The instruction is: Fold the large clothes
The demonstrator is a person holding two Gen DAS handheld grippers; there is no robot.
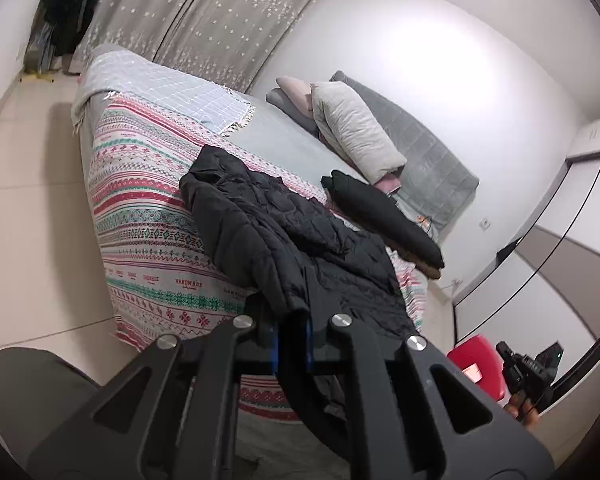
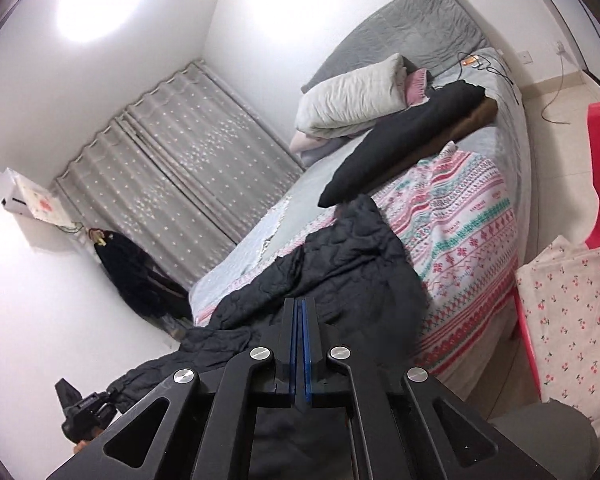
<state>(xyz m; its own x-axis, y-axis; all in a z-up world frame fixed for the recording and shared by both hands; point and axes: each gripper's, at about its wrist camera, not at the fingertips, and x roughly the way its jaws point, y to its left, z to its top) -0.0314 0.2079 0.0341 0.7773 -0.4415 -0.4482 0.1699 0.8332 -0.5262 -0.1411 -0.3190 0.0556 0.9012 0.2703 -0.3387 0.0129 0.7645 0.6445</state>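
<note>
2 grippers work a dark quilted jacket (image 1: 284,240) that lies crumpled across the patterned bedspread (image 1: 148,216), its lower part hanging over the bed's edge. The left gripper (image 1: 292,344) appears clamped on the jacket's hem, fabric bunched between its blue pads. The right gripper (image 2: 300,344) has its pads pressed together; whether cloth is pinched there I cannot tell. Likely step: spreading the jacket flat before folding. Next, both should pull the hem apart and taut.
</note>
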